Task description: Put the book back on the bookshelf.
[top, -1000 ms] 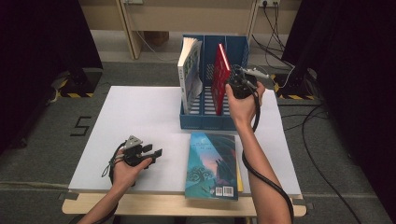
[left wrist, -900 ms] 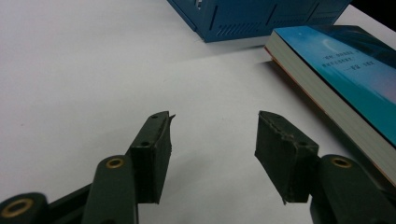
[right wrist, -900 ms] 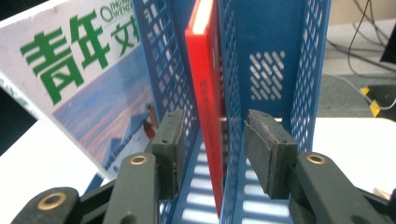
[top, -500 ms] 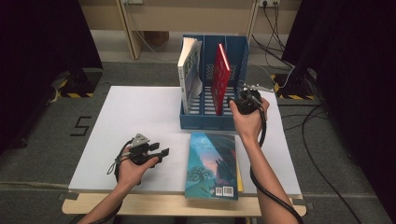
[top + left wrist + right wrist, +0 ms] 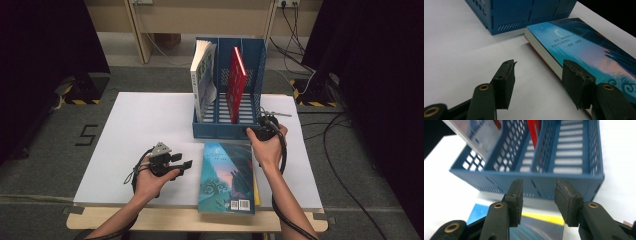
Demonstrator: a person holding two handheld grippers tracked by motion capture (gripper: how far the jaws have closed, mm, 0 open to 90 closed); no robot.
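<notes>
Grey carpet floor [image 5: 45, 150], black curtains [image 5: 45, 45], wooden wall panel [image 5: 200, 15].

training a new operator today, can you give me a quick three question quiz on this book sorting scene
1. True or false: the left gripper grips the blue book.
2. Which slot of the blue file rack has no book in it? A left B middle C right
3. Fill in: under the blue book lies another one with a ____ cover, seen in the right gripper view between the jaws of the right gripper.

Key: 1 false, its jaws are open beside it. 2 C. 3 yellow.
</notes>
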